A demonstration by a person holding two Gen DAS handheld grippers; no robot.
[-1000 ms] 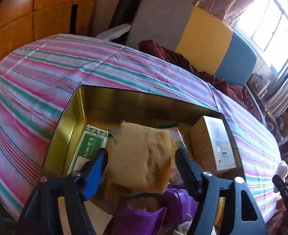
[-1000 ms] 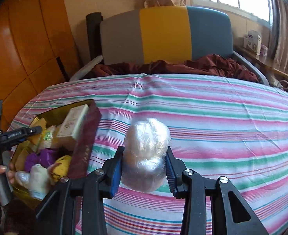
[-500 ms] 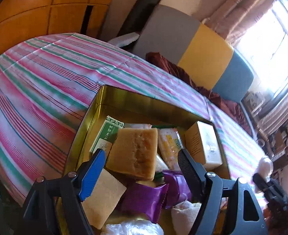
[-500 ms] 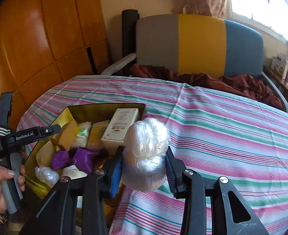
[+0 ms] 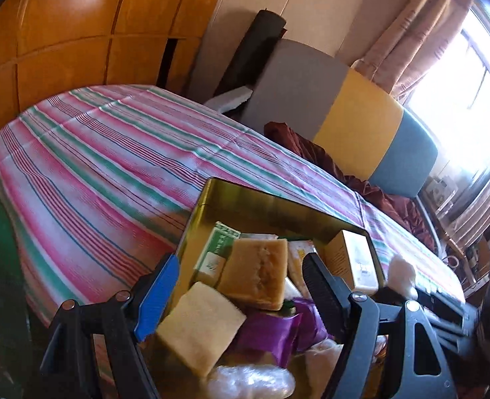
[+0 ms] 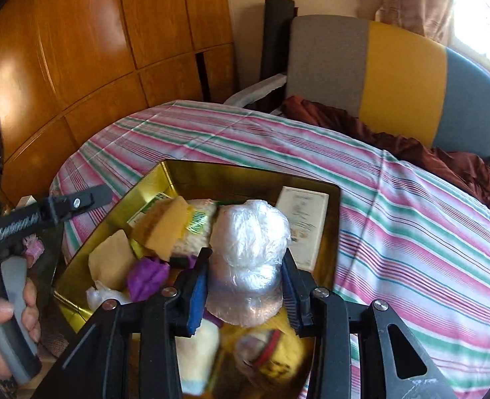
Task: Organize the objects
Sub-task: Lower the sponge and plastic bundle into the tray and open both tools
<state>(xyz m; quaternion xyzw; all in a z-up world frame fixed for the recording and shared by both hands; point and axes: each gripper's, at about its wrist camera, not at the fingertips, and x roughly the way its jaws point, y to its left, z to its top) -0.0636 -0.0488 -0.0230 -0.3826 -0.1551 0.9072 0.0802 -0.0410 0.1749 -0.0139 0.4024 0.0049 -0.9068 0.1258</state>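
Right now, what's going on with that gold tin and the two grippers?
A person is packing items into a gold tin on a striped tablecloth. The right tool is shut on a clear plastic-wrapped bundle, holding it over the tin. The left tool is open and empty above the tin's tan blocks and purple packets.

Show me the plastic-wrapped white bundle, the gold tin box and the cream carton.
Plastic-wrapped white bundle (image 6: 249, 242): right wrist view, its crinkled front.
Gold tin box (image 6: 211, 176): right wrist view, far inner wall.
Cream carton (image 6: 303, 222): right wrist view, printed top face.
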